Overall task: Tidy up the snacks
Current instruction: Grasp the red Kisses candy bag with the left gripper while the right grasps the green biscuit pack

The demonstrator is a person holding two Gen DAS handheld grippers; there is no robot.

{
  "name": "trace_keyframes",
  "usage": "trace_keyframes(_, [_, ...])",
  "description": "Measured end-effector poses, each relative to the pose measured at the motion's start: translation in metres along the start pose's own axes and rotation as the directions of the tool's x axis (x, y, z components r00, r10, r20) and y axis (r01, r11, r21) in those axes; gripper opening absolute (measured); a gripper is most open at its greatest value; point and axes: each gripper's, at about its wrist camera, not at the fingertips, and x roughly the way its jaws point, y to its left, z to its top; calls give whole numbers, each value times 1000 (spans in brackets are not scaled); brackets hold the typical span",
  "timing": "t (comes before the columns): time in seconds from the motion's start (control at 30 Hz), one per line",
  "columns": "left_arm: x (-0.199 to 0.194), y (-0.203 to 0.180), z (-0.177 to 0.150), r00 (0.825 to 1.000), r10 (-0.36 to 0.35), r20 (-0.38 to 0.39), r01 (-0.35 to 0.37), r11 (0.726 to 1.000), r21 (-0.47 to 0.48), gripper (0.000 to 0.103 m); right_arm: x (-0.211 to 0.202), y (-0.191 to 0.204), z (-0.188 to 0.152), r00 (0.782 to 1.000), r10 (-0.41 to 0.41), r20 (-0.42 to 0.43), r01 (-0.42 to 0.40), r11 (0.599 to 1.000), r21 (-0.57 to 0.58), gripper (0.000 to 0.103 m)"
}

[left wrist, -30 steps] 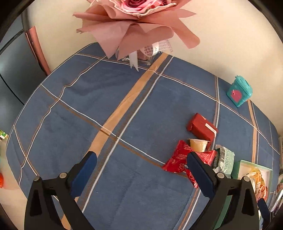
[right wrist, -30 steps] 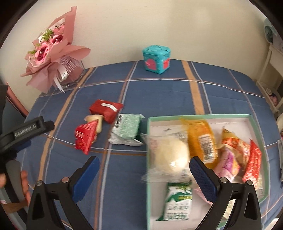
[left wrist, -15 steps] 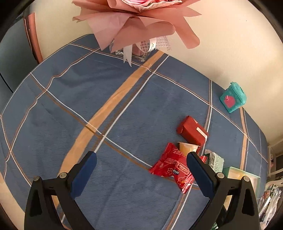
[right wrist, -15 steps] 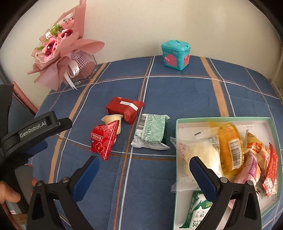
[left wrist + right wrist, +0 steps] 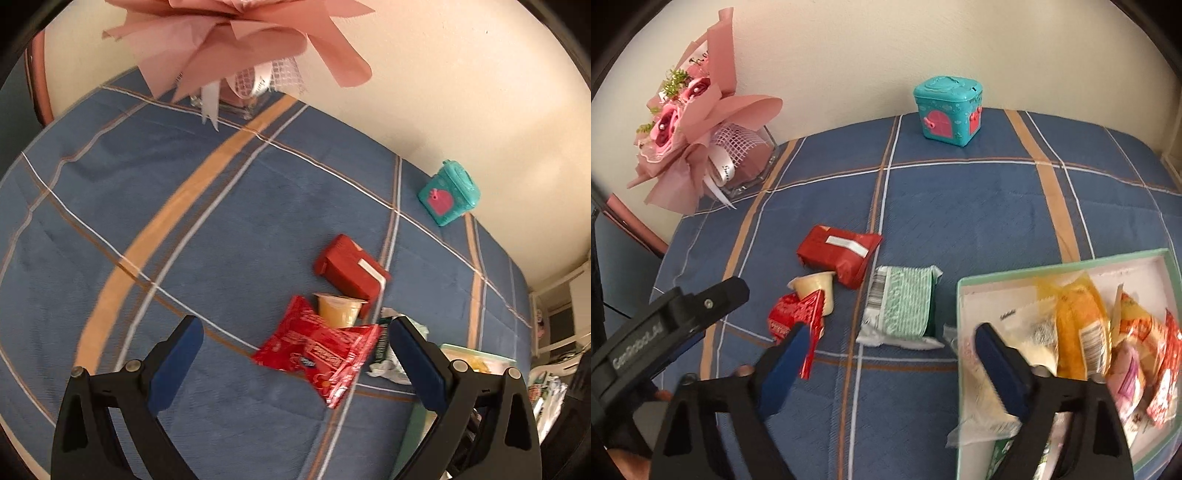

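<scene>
While both claws hang with blue pads spread wide and nothing between them, the blue plaid tablecloth with tan and white stripes [image 5: 960, 206] fills most of each view. Next in size, the shallow mint-green cardboard box lined in white [image 5: 1067, 264] sits to the right of the right gripper [image 5: 888, 354], its near corner running under the right-hand pad; it holds a heap of wrapped snacks, among them a clear-wrapped pale bun [image 5: 1030, 339] and an orange packet with a barcode label [image 5: 1078, 328]. The pink paper-wrapped rose bouquet in a clear glass vase [image 5: 698, 129] stands far ahead and to the left of that claw, against the cream wall. The teal plastic toy box with a pink door [image 5: 947, 109] stands far ahead, slightly right, also near the wall.

Four snacks lie loose on the cloth. The green-and-white foil packet [image 5: 901, 310] lies just ahead of the right gripper, just beside the box's left wall. The dark red foil-wrapped block with a white strip [image 5: 838, 254] lies further ahead and left. The bright red crinkled sachet [image 5: 321, 350] lies just ahead of the left gripper [image 5: 291, 354], between its spread pads and nearer the right one. The small cream jelly cup [image 5: 339, 310] lies on its side just beyond it, touching the sachet and the red block.
</scene>
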Motion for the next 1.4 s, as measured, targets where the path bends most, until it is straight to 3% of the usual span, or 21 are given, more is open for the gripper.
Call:
trace_keyframes(0.2, [12, -7, -4, 997, -72, -38, 71, 997, -15, 101, 13, -2, 5, 1000, 9, -22, -9, 1000, -4, 69])
trace_keyframes(0.33, [24, -9, -8, 996, -65, -68, 64, 998, -13, 99, 23, 1, 5, 999, 9, -39, -9, 1000, -14, 66])
trace_keyframes(0.47, [36, -8, -11, 993, -60, -97, 58, 998, -23, 90, 33, 6, 4, 998, 3, -55, -5, 999, -33, 62])
trace_keyframes(0.53, [41, -6, -12, 993, -53, -105, 51, 998, -27, 90, 39, 7, 3, 998, -7, -65, 4, 999, -41, 62])
trace_keyframes(0.97, [62, -8, -8, 990, -52, -133, 47, 998, -44, 64, 60, 12, 5, 995, -81, -54, 75, 992, -102, 61])
trace_keyframes(1.4, [70, -18, -6, 989, -26, -142, 23, 999, -28, 63, 70, 6, 7, 996, -71, -60, 65, 994, -83, 53])
